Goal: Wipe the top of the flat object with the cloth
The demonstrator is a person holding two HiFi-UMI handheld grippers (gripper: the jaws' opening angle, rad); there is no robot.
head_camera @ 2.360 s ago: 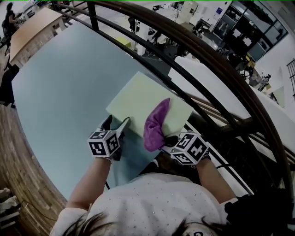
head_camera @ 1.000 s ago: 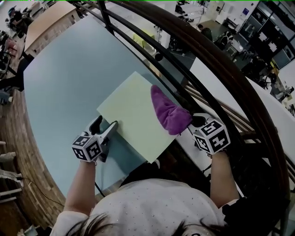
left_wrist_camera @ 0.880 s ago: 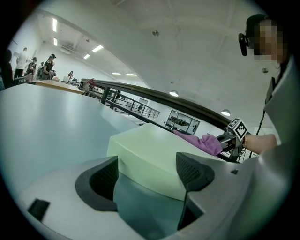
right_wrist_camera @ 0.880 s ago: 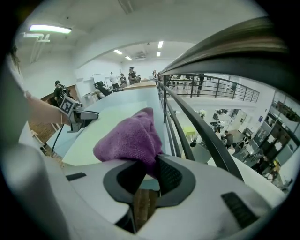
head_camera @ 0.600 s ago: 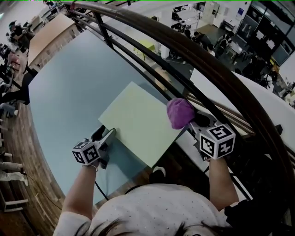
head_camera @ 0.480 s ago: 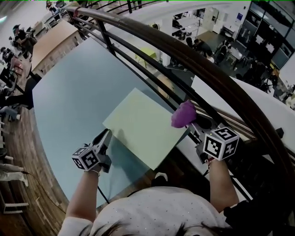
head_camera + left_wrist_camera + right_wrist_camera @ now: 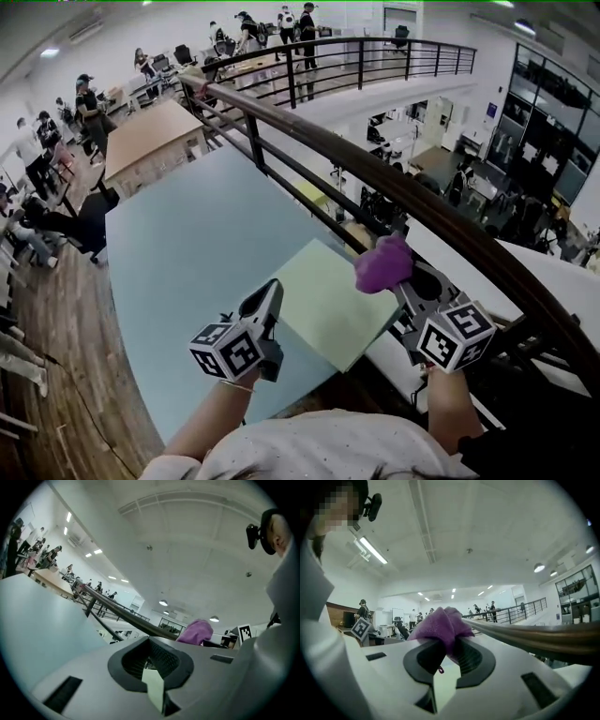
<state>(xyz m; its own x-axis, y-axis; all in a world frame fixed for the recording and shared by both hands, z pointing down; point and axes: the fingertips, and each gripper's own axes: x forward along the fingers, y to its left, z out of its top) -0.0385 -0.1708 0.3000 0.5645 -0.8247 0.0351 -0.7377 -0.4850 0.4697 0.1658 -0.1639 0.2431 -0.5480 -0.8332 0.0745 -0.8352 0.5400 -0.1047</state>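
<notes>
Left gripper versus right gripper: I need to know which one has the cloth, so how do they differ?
The left gripper's jaws have just closed, empty; the right gripper's jaws clamp the purple cloth. In the head view the left gripper shows at the green board's left edge, the right gripper beside its right corner. Both carry a marker cube.

the right gripper (image 7: 449, 659) has its jaws pressed on a bunched purple cloth (image 7: 440, 626) that stands up between them. a brown handrail (image 7: 543, 640) runs off to the right, with people (image 7: 493, 611) far behind.
</notes>
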